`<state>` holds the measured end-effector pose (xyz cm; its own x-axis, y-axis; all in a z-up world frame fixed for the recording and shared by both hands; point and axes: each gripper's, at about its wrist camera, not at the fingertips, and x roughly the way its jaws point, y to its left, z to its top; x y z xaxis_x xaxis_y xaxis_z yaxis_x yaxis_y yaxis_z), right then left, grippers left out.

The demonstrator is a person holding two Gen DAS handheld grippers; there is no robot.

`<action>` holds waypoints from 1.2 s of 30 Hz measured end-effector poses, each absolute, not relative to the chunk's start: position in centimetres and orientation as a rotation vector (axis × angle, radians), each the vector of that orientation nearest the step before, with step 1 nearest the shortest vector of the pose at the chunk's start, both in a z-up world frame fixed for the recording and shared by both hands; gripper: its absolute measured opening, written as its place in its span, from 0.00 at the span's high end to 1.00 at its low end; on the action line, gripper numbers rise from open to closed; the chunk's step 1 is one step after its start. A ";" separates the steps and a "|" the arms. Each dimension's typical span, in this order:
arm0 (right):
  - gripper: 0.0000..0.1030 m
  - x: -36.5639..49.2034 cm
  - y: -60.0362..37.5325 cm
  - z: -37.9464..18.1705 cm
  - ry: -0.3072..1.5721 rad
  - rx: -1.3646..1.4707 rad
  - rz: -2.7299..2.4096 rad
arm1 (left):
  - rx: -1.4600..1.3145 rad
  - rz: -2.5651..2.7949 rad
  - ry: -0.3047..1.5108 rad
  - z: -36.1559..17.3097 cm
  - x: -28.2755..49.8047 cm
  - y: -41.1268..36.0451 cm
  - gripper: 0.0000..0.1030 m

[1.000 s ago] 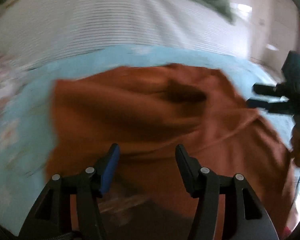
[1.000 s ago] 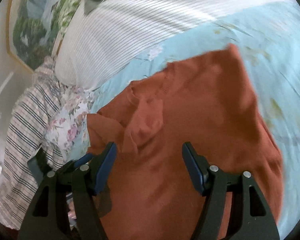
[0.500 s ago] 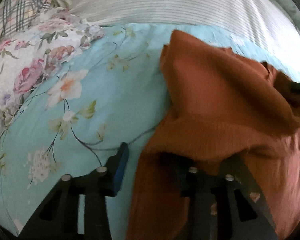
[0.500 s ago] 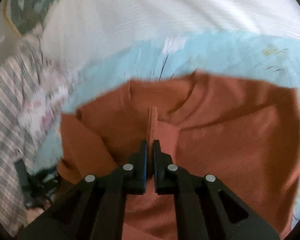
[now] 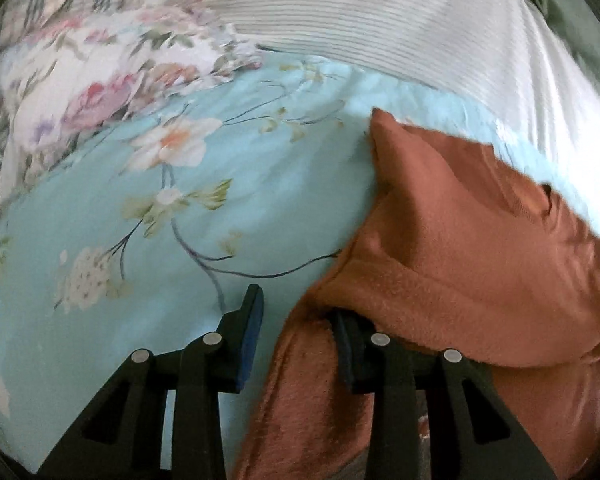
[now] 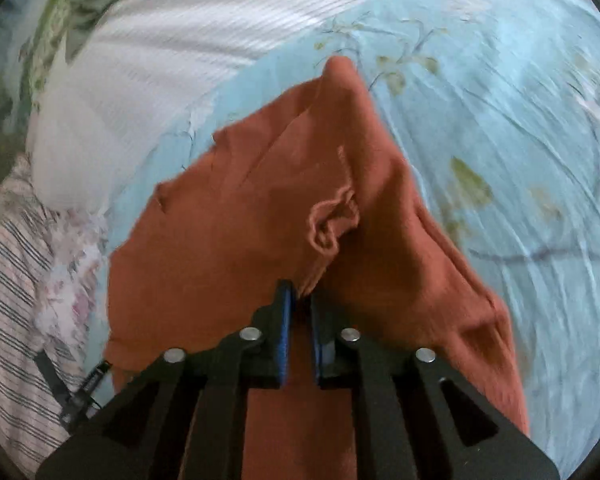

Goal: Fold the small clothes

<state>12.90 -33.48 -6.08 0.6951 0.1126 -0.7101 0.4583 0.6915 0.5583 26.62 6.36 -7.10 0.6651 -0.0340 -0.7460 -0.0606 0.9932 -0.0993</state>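
The rust-orange top [image 6: 260, 216] is lying bunched on the blue floral bed sheet [image 5: 140, 208]. The right gripper [image 6: 299, 300] is easing its fingers apart around a fold; the left gripper [image 5: 296, 320] is half open, cloth draping one finger.

Both jaws now among the shirt folds

A second ago both grippers stood wide over the flat shirt [image 6: 260, 216]. The right gripper [image 6: 299, 332] clamped a fold, lifting it into a peak; its jaws are now opening slightly. The left gripper [image 5: 296, 334] narrowed and moved to the shirt's edge, cloth draped over one jaw.
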 end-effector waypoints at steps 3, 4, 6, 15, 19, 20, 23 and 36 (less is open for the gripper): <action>0.48 11.4 -32.4 -3.1 0.720 0.738 -0.231 | -0.190 0.014 0.829 -7.2 26.1 7.6 0.65; 0.47 11.1 -32.0 -2.1 0.692 0.710 -0.217 | -0.201 0.015 0.826 -7.2 26.2 7.8 0.65; 0.47 11.8 -30.2 0.1 0.664 0.635 -0.145 | -0.211 0.014 0.825 -7.2 26.1 7.8 0.65; 0.39 31.8 -18.8 0.6 0.900 0.474 0.433 | -0.279 -0.005 0.809 -7.8 25.7 8.6 0.60; 0.33 40.7 -14.4 -0.8 0.946 0.385 0.559 | -0.280 -0.001 0.795 -7.9 25.7 8.5 0.60; 0.31 41.4 -14.3 -1.2 0.955 0.372 0.571 | -0.288 -0.005 0.795 -8.0 25.8 8.5 0.60; 0.31 45.7 -12.1 -4.2 1.082 0.364 0.647 | -0.335 -0.030 0.784 -8.3 25.7 9.2 0.60; 0.32 48.3 -13.0 -8.0 0.891 0.838 0.725 | -0.526 -0.074 0.710 -8.8 25.0 11.8 0.60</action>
